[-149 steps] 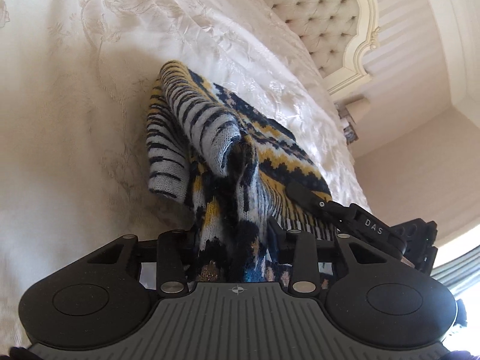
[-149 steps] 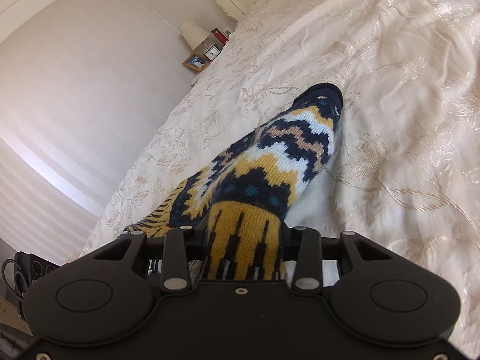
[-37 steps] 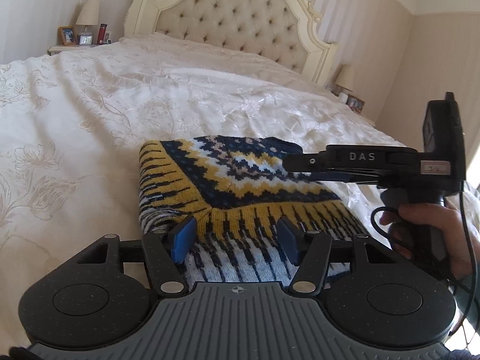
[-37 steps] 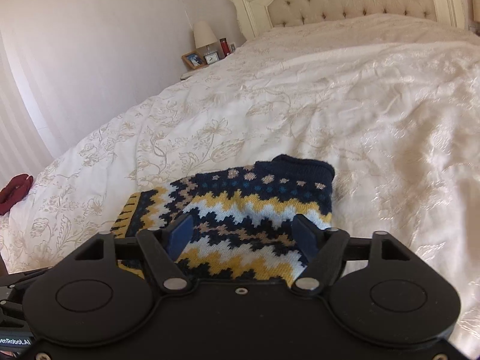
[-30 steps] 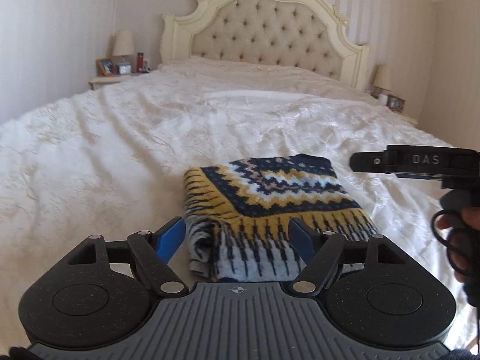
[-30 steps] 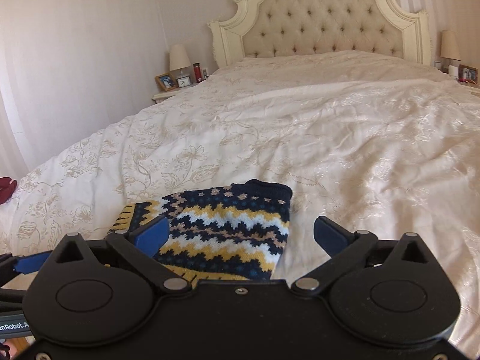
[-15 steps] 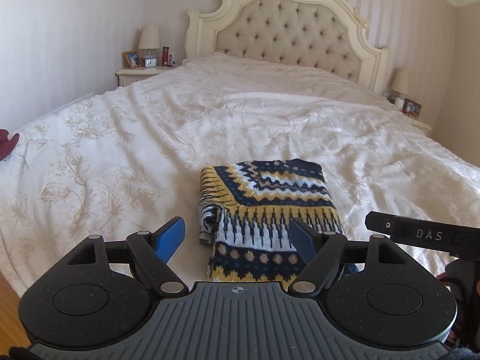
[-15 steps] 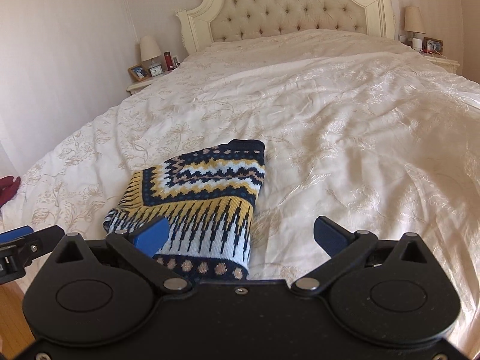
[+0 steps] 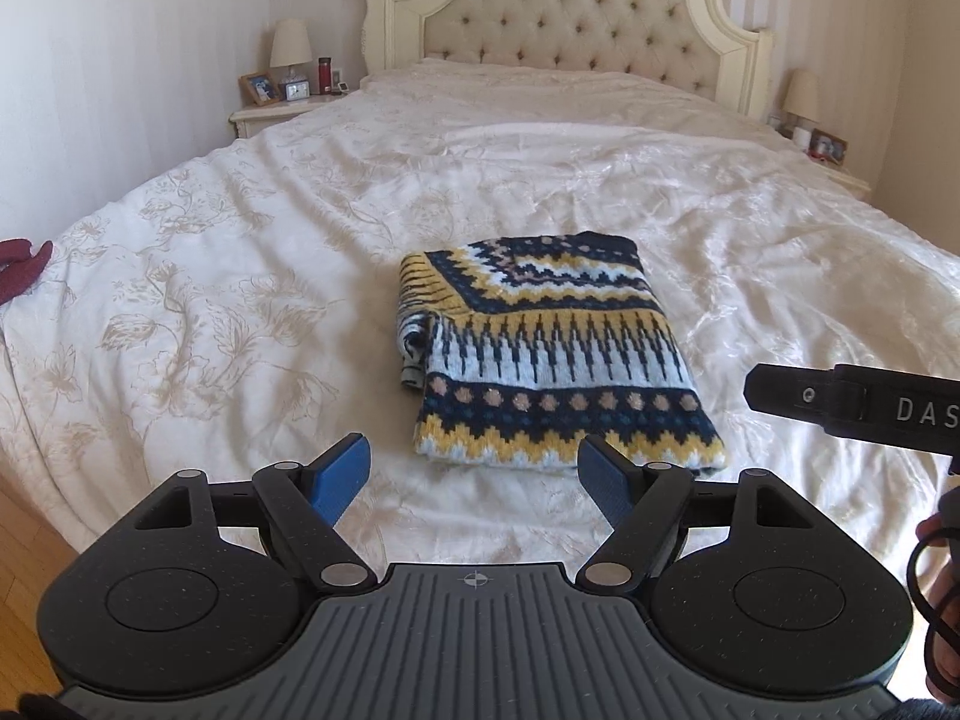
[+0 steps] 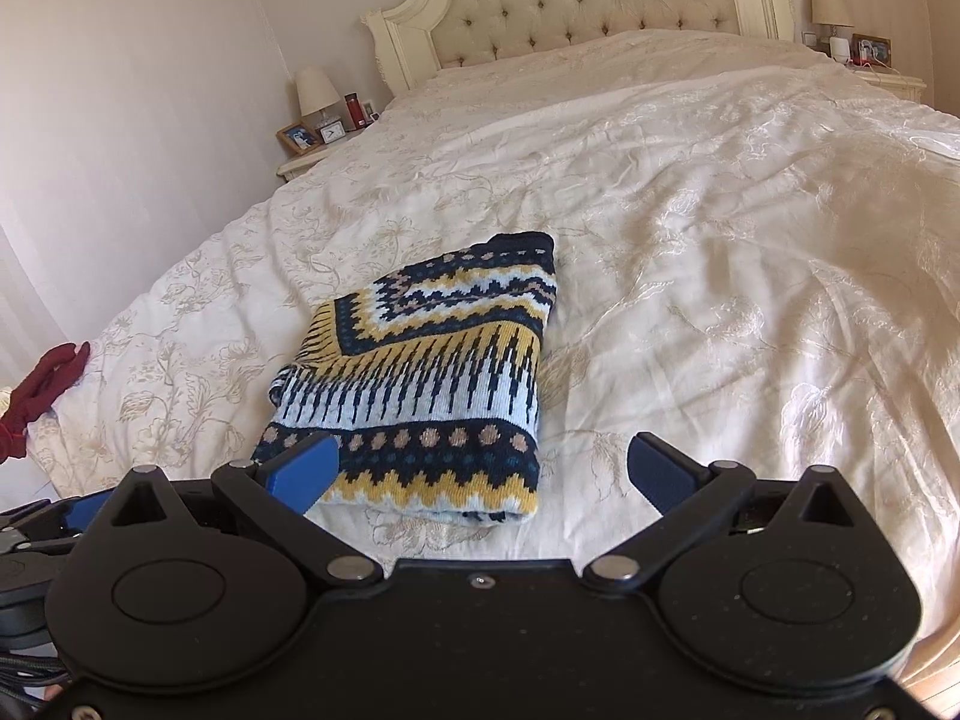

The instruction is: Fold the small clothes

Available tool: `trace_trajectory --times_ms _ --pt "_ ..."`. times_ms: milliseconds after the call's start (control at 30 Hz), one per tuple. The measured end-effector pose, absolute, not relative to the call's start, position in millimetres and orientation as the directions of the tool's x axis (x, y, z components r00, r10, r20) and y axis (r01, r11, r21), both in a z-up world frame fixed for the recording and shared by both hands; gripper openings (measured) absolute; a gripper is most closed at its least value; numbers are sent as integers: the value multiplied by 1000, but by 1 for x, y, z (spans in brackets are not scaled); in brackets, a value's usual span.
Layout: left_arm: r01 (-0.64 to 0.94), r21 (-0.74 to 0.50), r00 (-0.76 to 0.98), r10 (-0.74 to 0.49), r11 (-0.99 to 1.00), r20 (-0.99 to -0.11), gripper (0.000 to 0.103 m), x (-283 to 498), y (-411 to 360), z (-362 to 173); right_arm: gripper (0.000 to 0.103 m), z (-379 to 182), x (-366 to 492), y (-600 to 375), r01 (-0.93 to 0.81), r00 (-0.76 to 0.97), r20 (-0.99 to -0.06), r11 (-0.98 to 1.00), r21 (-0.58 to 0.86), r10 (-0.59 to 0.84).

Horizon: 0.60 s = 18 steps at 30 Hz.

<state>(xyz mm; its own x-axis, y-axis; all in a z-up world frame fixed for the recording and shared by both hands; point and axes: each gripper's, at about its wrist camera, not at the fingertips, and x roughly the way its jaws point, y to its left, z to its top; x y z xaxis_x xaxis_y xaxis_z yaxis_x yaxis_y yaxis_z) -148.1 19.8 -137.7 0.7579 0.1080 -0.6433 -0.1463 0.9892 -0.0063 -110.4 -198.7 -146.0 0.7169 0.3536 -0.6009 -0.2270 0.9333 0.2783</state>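
A navy, yellow and pale blue patterned knit garment (image 9: 552, 354) lies folded into a neat rectangle on the cream bedspread (image 9: 240, 276), near the foot of the bed. My left gripper (image 9: 477, 474) hovers just short of its near edge, open, with nothing between the blue pads. In the right wrist view the same folded knit (image 10: 420, 384) lies ahead and to the left. My right gripper (image 10: 480, 468) is open wide and empty, its left pad (image 10: 306, 468) over the garment's near corner. The right gripper's body shows at the right edge of the left wrist view.
A dark red cloth (image 10: 42, 396) lies at the bed's left edge. A tufted headboard (image 9: 576, 18) stands at the far end, with bedside tables carrying lamps (image 9: 289, 48) and small items on both sides. Wooden floor (image 9: 24, 546) shows at the lower left.
Five seconds ago both grippers were shut on the knit. They have since let go, opened and drawn back toward the foot of the bed, leaving the garment folded flat.
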Motion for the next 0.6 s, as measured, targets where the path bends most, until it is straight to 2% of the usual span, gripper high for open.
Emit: trace_trajectory --times_ms 267,600 --pt "-177 -7 743 129 984 -657 75 -152 13 -141 102 -149 -118 -194 -217 729 -618 955 201 295" --pt "-201 -5 733 147 980 -664 75 -148 17 -142 102 -152 -115 -198 -217 718 -624 952 218 306"
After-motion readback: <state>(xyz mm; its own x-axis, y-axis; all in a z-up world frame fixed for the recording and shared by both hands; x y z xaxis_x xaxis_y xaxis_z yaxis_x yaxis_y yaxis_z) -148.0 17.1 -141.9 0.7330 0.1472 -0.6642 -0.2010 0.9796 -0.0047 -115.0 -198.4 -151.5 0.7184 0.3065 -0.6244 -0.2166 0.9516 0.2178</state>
